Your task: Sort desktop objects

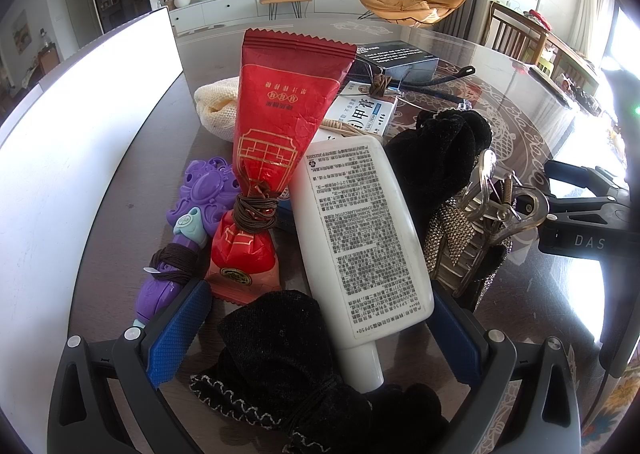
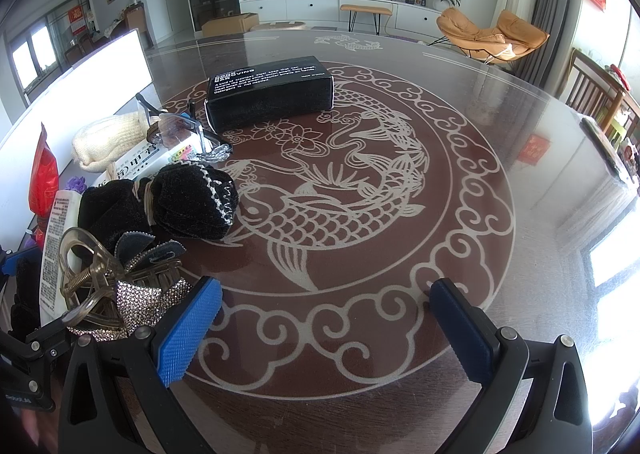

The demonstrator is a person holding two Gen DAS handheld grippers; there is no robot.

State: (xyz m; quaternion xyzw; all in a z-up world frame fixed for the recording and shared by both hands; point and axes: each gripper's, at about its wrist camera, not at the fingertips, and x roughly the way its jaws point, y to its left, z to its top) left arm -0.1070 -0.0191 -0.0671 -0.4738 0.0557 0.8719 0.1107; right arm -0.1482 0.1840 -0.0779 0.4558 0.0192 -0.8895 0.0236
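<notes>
Cluttered glass-topped table, black box

- Bright daylight from windows at right; blown out there.
- Glare across glass tabletop, white panel overexposed.
- Strong fisheye bend, dark vignette at corners.
- Centre sharp, edges soft.

We cannot see the cap end of the white tube; it dips behind the black velvet pouch, which the lower edge of the left wrist view cuts off. The red packet hides part of the cream knitted item. In the right wrist view the red packet is clipped at the left edge, and the small print on the black box is too fine to read.
</notes>
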